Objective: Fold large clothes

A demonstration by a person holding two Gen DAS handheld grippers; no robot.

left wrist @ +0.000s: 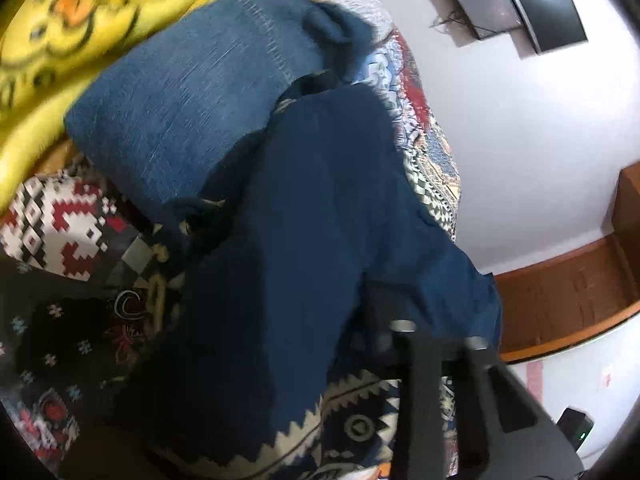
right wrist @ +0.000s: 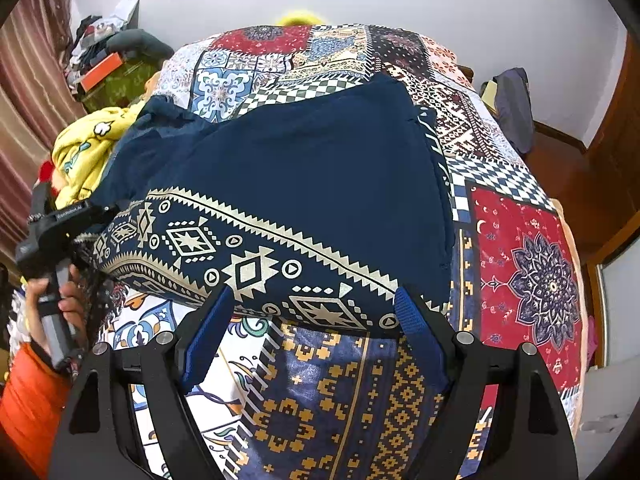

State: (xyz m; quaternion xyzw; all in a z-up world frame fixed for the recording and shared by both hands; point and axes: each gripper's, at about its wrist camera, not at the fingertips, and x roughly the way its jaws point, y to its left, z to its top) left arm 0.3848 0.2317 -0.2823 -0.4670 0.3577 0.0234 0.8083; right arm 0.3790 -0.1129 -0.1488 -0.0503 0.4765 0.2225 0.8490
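- At the far left, your hand held the left gripper at the left end of the garment. Its jaws stood narrow and, as far as the blur allowed, pinched the dark cloth there.
- The garment lay spread on the bed, across the quilt. Its patterned hem faced you and its plain navy body ran away from you.
- It looked soft, light and limp. I judged it would sag and drag wherever it was unsupported, and a single pinch would bunch it.
- The two hem corners seemed the best holds, so that the edge could lift as one straight line.
- To the right, the right gripper hovered at the near hem with its jaws wide. The blue pads straddled the edge but did not press on it.
- The right wrist view gave you the whole garment, both hem ends, your left hand and the free quilt on the right for the fold to land on.
- The left wrist view showed what that one hid: the cloth bunched up close at the left jaws, a folded denim piece touching the garment's far end, and the blanket beyond it.
- That view was smeared, so you could not read the exact bite there.
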